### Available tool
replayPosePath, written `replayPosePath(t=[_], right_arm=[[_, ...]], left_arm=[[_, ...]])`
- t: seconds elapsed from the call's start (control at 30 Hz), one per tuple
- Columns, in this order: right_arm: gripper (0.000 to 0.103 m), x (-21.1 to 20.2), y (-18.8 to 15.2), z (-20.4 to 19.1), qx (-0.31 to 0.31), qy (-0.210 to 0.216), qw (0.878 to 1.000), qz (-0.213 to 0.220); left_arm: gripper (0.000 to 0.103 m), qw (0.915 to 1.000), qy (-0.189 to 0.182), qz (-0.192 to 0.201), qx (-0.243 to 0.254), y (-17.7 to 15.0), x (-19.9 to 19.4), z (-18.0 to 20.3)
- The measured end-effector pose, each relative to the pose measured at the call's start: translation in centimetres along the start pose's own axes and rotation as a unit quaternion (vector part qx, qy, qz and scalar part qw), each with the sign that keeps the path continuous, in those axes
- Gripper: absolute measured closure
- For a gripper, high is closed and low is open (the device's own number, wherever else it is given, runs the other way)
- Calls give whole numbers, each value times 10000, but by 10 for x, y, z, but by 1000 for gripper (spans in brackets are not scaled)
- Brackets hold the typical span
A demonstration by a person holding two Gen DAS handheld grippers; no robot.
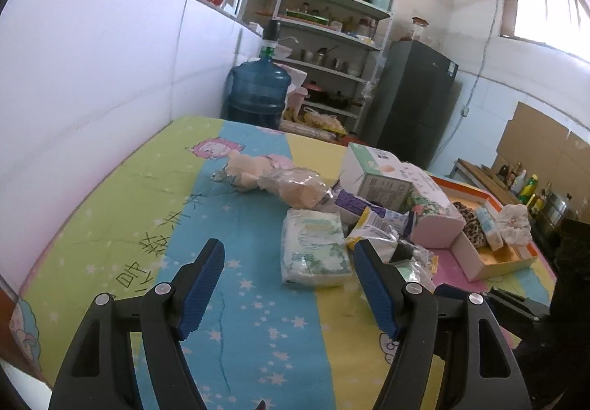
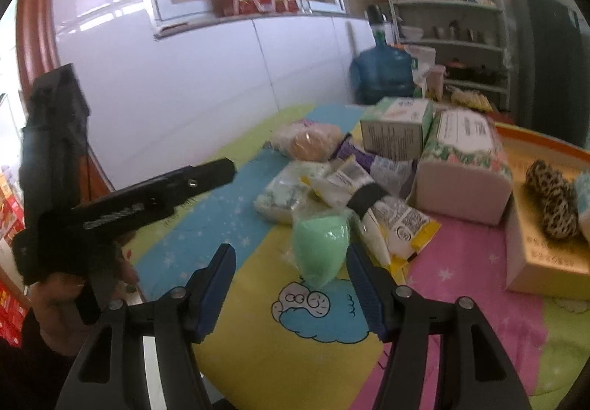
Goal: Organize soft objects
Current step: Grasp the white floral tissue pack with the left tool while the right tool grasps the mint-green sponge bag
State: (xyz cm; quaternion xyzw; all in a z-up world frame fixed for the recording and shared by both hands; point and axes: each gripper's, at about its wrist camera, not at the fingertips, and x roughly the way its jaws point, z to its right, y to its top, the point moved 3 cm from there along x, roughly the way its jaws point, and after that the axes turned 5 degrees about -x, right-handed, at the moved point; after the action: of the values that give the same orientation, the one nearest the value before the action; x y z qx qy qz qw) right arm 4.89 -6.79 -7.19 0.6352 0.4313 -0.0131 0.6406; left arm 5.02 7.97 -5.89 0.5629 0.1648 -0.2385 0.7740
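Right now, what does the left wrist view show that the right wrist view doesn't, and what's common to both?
Only the left wrist view: the white crumpled item in the orange-rimmed box, and bottles along the far counter.

Only the right wrist view: the left gripper seen from outside, and the mint green soft pack ahead of the right gripper.

Both: water jug, leopard-print item, floral tissue pack.

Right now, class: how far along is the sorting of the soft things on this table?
Done: a leopard-print cloth and a white bundle already lie in the orange-rimmed box. In hand: nothing; the left tool and right tool are both open and empty, the right one nearest the green sponge. Left: the tissue pack, bagged buns and wrappers remain piled on the table.
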Motion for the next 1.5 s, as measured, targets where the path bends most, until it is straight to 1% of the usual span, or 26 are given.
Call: replayPosePath(t=[0.1, 0.47, 0.63, 0.7, 0.73, 0.77, 0.93, 1.07, 1.2, 1.3, 1.4, 1.43, 1.47, 1.5], right_arm=[[41, 9, -2, 5, 113, -27, 9998, -161], [41, 36, 2, 11, 224, -93, 9987, -439], [41, 42, 4, 14, 339, -44, 9983, -463], [47, 42, 5, 15, 345, -72, 9983, -456], [59, 42, 5, 16, 333, -130, 9983, -463], [63, 43, 5, 17, 329, -146, 9982, -472], [64, 37, 3, 16, 246, 39, 9985, -493], [64, 21, 2, 11, 127, 202, 9987, -440], [64, 11, -2, 12, 112, 249, 9988, -410], [64, 8, -6, 17, 196, 296, 9985, -411], [64, 4, -6, 21, 250, 338, 9985, -352], [64, 3, -6, 22, 250, 338, 9986, -334], [63, 2, -6, 22, 253, 349, 9986, -321], [63, 1, -6, 23, 265, 359, 9985, -306]], left_arm=[[29, 10000, -39, -63, -20, 0, 6, -3], [29, 9991, -204, -353, 118, 2, 29, 5], [29, 9973, -280, -656, 188, -1, 47, 11], [29, 9969, -235, -722, 192, -2, 52, 11], [29, 9966, -201, -774, 193, -2, 56, 12], [29, 9963, -190, -813, 192, -3, 58, 12], [29, 9948, -82, -992, 200, -3, 70, 15], [29, 9928, -28, -1168, 251, -4, 82, 22], [29, 9902, 160, -1340, 350, -8, 92, 26], [29, 9902, 275, -1316, 384, -7, 96, 27], [29, 9908, 282, -1272, 364, -7, 96, 26], [30, 9911, 278, -1252, 363, -7, 95, 26], [37, 9917, 275, -1207, 347, -7, 94, 26], [41, 9921, 272, -1182, 332, -8, 93, 24]])
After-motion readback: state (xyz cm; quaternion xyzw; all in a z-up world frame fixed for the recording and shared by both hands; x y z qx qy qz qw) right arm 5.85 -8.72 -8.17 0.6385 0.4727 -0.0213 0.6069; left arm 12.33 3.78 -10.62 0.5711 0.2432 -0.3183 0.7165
